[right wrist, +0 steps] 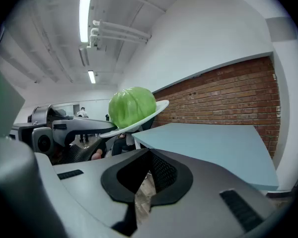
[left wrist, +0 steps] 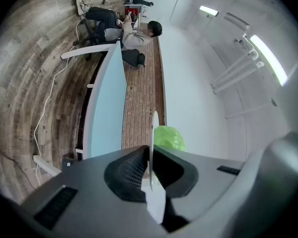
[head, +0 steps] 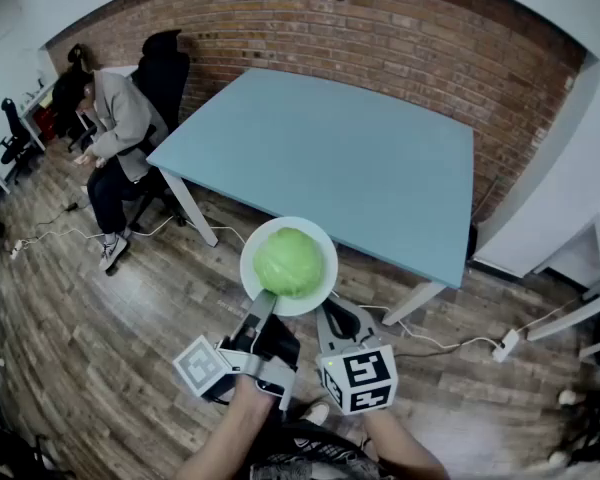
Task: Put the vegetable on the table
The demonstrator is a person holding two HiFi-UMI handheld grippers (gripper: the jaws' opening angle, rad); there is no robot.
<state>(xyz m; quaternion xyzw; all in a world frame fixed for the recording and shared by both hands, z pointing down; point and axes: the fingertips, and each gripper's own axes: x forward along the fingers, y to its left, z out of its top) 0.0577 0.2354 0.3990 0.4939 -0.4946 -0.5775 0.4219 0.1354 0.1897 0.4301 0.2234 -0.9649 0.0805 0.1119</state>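
A round green cabbage (head: 292,261) lies on a white plate (head: 254,268) that is held in the air over the wood floor, just short of the near edge of the light blue table (head: 360,158). My left gripper (head: 267,299) is shut on the plate's near rim. In the left gripper view the plate (left wrist: 153,133) stands edge-on between the jaws, with the cabbage (left wrist: 170,138) to its right. My right gripper (head: 336,317) hovers beside the plate's lower right rim, shut on nothing. In the right gripper view its tips (right wrist: 149,151) sit below the plate (right wrist: 156,110) and the cabbage (right wrist: 131,105).
A person (head: 115,118) sits on a black chair at the table's far left corner. A brick wall (head: 380,28) runs behind the table. White table legs (head: 195,208) stand close to the plate. A power strip (head: 505,346) and cables lie on the floor; white furniture (head: 570,258) stands at right.
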